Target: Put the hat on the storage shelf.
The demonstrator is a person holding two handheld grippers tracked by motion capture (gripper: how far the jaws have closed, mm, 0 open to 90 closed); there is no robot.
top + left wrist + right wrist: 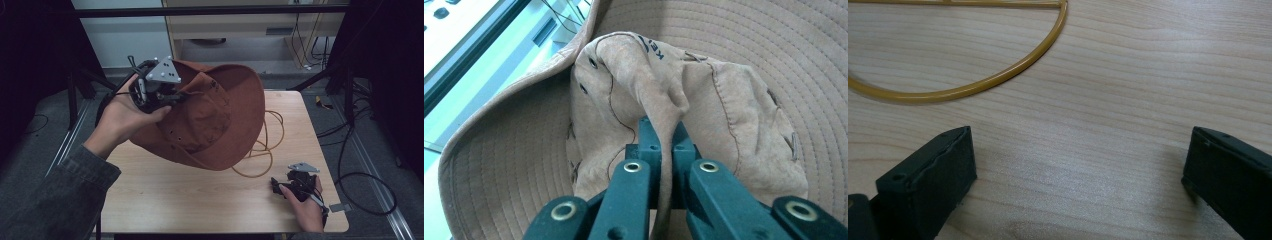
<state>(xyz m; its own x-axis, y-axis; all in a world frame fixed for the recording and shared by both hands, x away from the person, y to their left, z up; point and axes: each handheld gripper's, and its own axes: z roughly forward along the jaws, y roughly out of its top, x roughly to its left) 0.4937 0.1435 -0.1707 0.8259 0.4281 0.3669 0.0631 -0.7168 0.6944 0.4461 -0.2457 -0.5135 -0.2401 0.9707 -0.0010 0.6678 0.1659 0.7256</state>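
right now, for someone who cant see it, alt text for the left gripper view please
The left gripper is shut on a fold of the crown of a brown hat, seen from close up. The stitched brim curves around behind, with a bright floor beyond at the left.

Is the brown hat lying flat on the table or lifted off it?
Lifted: the left claw pinches the brown hat by its crown, tilted above the table.

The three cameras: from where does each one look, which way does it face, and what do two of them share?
High view: above the table, looking forward and down; forearms, hands and both tongs show.
Left gripper view: on the left tongs, looking along jaws pinched on the brown hat.
Right gripper view: on the right tongs, low over the tabletop, jaws apart, facing the yellow cord.
High and left gripper views share the hat.
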